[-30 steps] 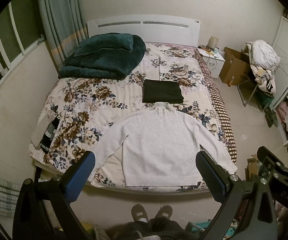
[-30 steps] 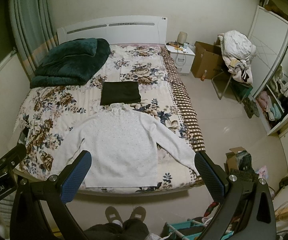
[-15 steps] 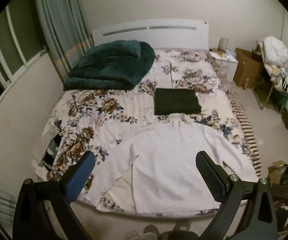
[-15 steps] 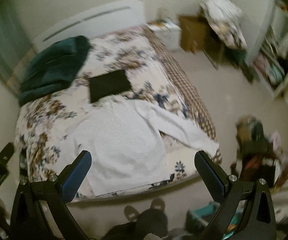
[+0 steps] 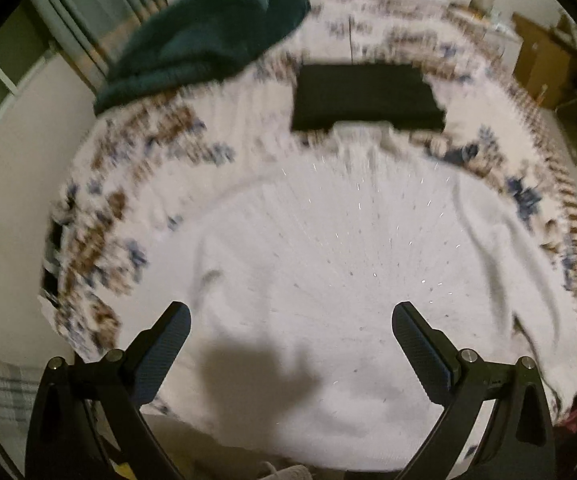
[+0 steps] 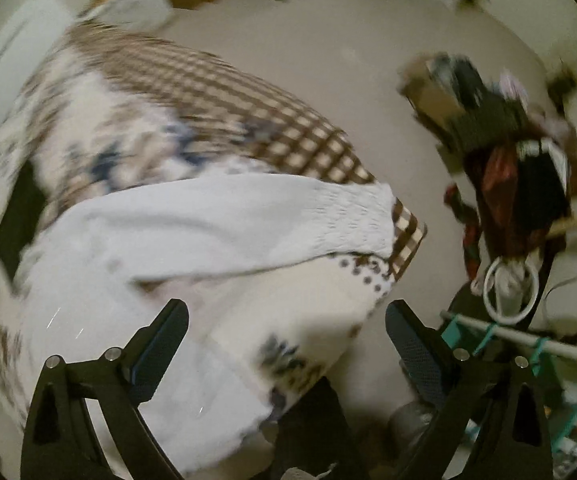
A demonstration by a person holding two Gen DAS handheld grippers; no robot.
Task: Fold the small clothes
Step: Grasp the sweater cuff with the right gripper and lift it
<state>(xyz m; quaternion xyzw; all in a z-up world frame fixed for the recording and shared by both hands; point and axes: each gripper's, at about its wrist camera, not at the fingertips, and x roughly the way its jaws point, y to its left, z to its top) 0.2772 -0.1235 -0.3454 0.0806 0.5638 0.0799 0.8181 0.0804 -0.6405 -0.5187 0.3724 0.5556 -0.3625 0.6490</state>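
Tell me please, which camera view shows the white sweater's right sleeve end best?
The right wrist view: the sleeve cuff lies across the frame near the bed's checked edge, its ribbing visible. The left wrist view shows the white sweater mostly whole but blurred, with that sleeve squeezed at the right rim.

- Home bedroom, lived-in and dimly lit.
- Double bed [image 5: 128, 184] with floral sheet and brown checked side panel [image 6: 224, 92].
- Dark green blanket [image 5: 208, 36] heaped near the curtain [image 5: 88, 28] and window.
- Cardboard box [image 5: 544, 60] by the far wall; clothing and clutter [image 6: 516, 168] on the pale floor.
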